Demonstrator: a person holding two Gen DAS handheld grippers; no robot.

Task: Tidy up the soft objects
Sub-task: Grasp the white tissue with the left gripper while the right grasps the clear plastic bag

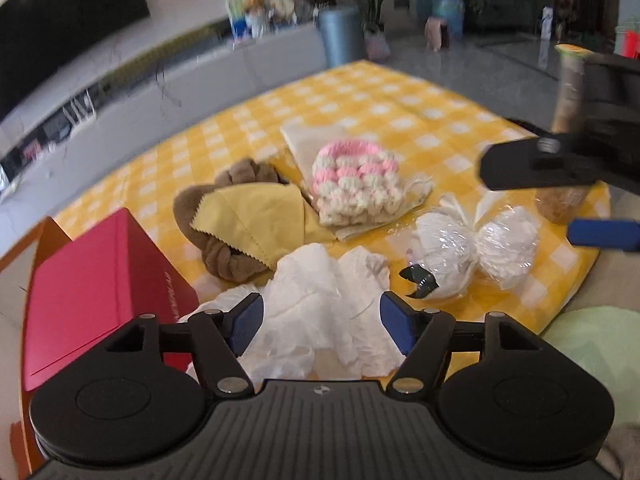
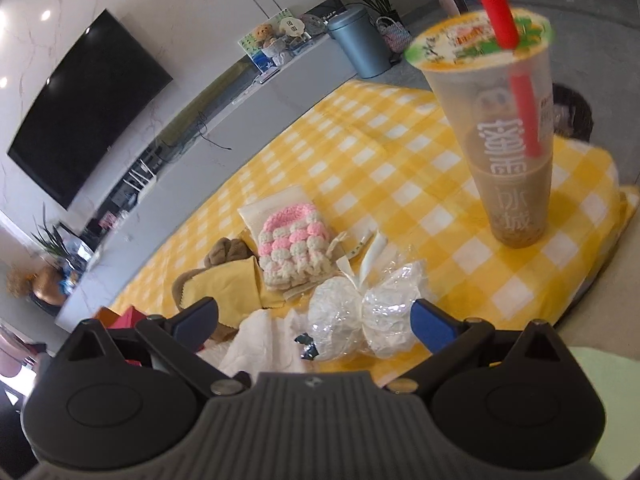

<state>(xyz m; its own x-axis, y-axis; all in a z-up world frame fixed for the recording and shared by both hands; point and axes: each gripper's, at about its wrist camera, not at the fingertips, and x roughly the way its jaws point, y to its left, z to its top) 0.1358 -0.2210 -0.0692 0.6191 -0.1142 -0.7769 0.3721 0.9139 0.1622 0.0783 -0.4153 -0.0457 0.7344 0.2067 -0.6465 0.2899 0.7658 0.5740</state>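
Note:
On the yellow checked cloth [image 1: 360, 96] lie a crumpled white tissue [image 1: 320, 304], a brown plush toy [image 1: 232, 256] under a yellow cloth [image 1: 252, 212], a pink-and-cream crocheted pouch [image 1: 352, 184] on a beige bag, and a clear-wrapped white bundle [image 1: 472, 248]. My left gripper [image 1: 322, 320] is open with its blue pads either side of the tissue. My right gripper [image 2: 316, 320] is open above the wrapped bundle [image 2: 368, 320]; it also shows at the right of the left wrist view [image 1: 560, 196]. The pouch [image 2: 294, 248], yellow cloth [image 2: 228, 288] and tissue [image 2: 256, 344] show in the right wrist view.
A red box [image 1: 96, 288] stands at the left by an orange edge. A tall milk-tea cup [image 2: 508, 136] with a red straw stands on the cloth at the right. A pale green item [image 1: 600, 344] lies off the cloth's near right edge.

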